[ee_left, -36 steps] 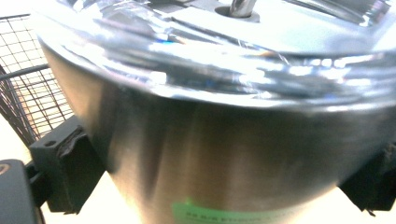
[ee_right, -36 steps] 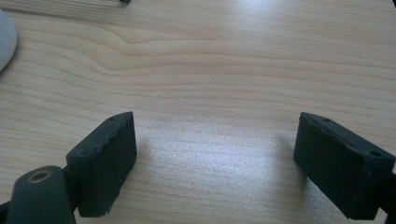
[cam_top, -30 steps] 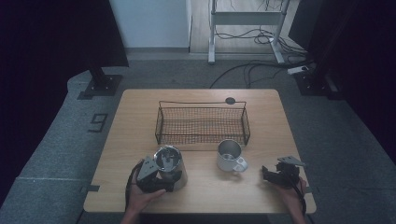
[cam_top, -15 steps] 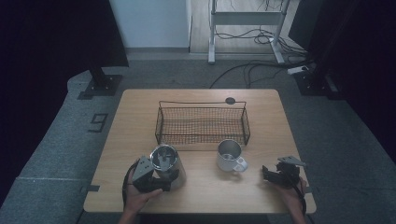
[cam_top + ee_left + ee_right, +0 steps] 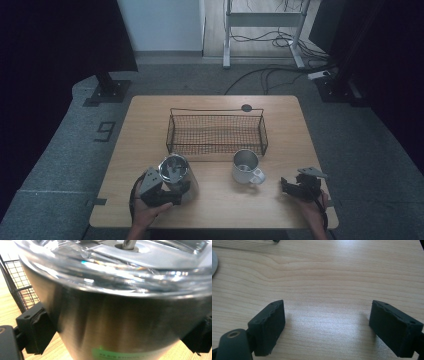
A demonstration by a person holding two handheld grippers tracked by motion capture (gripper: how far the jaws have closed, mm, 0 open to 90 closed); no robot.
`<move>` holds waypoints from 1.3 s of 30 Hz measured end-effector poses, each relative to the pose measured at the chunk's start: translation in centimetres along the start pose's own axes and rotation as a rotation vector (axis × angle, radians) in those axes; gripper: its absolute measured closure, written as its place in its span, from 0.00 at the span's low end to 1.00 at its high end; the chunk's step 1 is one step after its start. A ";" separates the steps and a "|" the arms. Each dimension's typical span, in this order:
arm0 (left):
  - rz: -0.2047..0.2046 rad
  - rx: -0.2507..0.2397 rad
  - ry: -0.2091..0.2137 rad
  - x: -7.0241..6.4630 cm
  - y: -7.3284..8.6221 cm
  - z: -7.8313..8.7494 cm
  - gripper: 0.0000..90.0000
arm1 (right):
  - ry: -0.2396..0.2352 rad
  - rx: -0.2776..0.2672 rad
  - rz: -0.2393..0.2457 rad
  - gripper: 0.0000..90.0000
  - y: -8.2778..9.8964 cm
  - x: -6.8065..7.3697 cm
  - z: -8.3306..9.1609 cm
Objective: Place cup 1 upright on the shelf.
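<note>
Near the wooden table's [image 5: 215, 205] front-left corner, the left gripper [image 5: 165, 192] clasps the shiny conical steel jug [image 5: 176, 172]. The right gripper [image 5: 300, 186] rests by the front-right corner, jaws apart, grasping nothing.

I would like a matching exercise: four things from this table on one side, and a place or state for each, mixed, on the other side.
Things:
1. steel container
2. mug
3. wire basket
4. right tool

States:
a. open, nothing between its jaws
b. clamped in the left tool
c. empty, behind the other things
d. standing free between the two tools

Pairs: 1-b, 2-d, 3-c, 4-a
</note>
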State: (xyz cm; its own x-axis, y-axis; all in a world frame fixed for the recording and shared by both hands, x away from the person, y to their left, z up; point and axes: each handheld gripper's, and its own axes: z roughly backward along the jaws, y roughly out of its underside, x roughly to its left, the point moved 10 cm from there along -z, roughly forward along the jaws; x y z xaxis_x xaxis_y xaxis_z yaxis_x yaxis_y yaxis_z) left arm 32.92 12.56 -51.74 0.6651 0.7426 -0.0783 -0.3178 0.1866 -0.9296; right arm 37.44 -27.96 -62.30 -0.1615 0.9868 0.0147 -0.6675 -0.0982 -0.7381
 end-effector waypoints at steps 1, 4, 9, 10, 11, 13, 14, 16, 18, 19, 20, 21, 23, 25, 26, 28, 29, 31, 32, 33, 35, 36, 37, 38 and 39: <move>0.000 -0.001 0.000 0.0 0.0 0.0 0.05 | -0.001 -0.001 -0.001 0.14 0.0 0.0 0.0; 0.006 -0.001 -0.003 0.1 0.1 0.1 0.05 | 0.003 0.000 -0.002 0.14 0.0 0.0 0.0; 0.012 0.000 -0.005 0.2 0.0 0.1 0.05 | 0.005 0.000 -0.004 0.14 0.0 -0.1 0.0; 0.016 -0.001 -0.004 0.2 -0.1 0.1 0.05 | 0.005 0.000 -0.004 0.14 0.0 -0.1 0.0; 0.020 -0.001 -0.002 0.2 -0.1 0.1 0.05 | 0.005 0.000 -0.004 0.14 0.0 -0.1 0.0; 0.021 0.001 -0.002 0.2 -0.2 0.1 0.05 | 0.005 0.000 -0.004 0.14 0.0 -0.1 0.0; 0.021 0.000 -0.005 0.2 -0.3 0.2 0.05 | 0.005 -0.001 -0.005 0.14 0.0 -0.1 0.0; 0.025 -0.003 -0.009 0.3 -0.4 0.3 0.05 | 0.005 0.000 -0.004 0.14 0.0 -0.1 0.0; 0.032 -0.008 -0.010 0.4 -0.5 0.4 0.05 | 0.005 -0.001 -0.004 0.14 0.0 -0.1 0.0; 0.036 -0.012 -0.010 0.5 -0.6 0.5 0.05 | 0.006 -0.001 -0.004 0.14 0.0 -0.1 0.0; 0.039 -0.013 -0.009 0.5 -0.6 0.5 0.05 | 0.006 -0.001 -0.005 0.14 0.0 -0.1 0.0; 0.039 -0.014 -0.009 0.6 -0.7 0.6 0.05 | 0.005 -0.001 -0.005 0.14 0.0 -0.1 0.0; 0.040 -0.014 -0.012 0.8 -0.9 0.7 0.05 | 0.005 -0.001 -0.006 0.14 0.0 -0.1 0.0; 0.042 -0.013 -0.016 1.0 -1.1 0.7 0.05 | 0.006 -0.001 -0.005 0.14 0.0 -0.1 0.0; 0.044 -0.013 -0.016 1.0 -1.2 0.7 0.05 | 0.006 0.000 -0.006 0.14 0.0 -0.1 0.0; 0.045 -0.015 -0.016 1.2 -1.3 0.7 0.05 | 0.007 -0.001 -0.006 0.14 0.0 -0.1 0.0; 0.045 -0.018 -0.016 1.2 -1.4 0.7 0.05 | 0.007 -0.001 -0.007 0.14 0.0 -0.1 0.0; 0.045 -0.020 -0.017 1.3 -1.7 0.8 0.05 | 0.007 -0.001 -0.007 0.14 0.0 -0.1 0.0; 0.043 -0.023 -0.018 1.4 -1.8 0.8 0.05 | 0.007 -0.001 -0.007 0.14 0.0 -0.1 0.0; 0.042 -0.024 -0.017 1.4 -2.0 0.8 0.05 | 0.008 -0.001 -0.008 0.14 0.0 -0.1 0.0; 0.040 -0.027 -0.017 1.5 -2.3 0.7 0.05 | 0.010 0.000 -0.011 0.14 0.0 -0.1 0.0; 0.043 -0.029 -0.016 1.5 -2.4 0.7 0.05 | 0.010 0.000 -0.012 0.14 0.0 -0.1 0.0; 0.047 -0.031 -0.015 1.6 -2.5 0.7 0.05 | 0.011 0.000 -0.012 0.14 0.0 -0.1 0.0; 0.051 -0.033 -0.014 1.6 -2.7 0.7 0.05 | 0.011 0.000 -0.012 0.14 0.0 -0.1 0.0; 0.051 -0.035 -0.012 1.6 -2.8 0.6 0.05 | 0.011 0.000 -0.014 0.14 0.0 -0.1 0.0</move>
State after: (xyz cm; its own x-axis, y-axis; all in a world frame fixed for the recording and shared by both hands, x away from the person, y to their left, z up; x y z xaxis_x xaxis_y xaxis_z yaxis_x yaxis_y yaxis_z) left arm 34.45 13.63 -49.08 0.6406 0.7582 -0.1216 -0.3270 0.1261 -0.9366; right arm 37.46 -28.10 -62.29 -0.1444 0.9894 0.0179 -0.6700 -0.0845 -0.7376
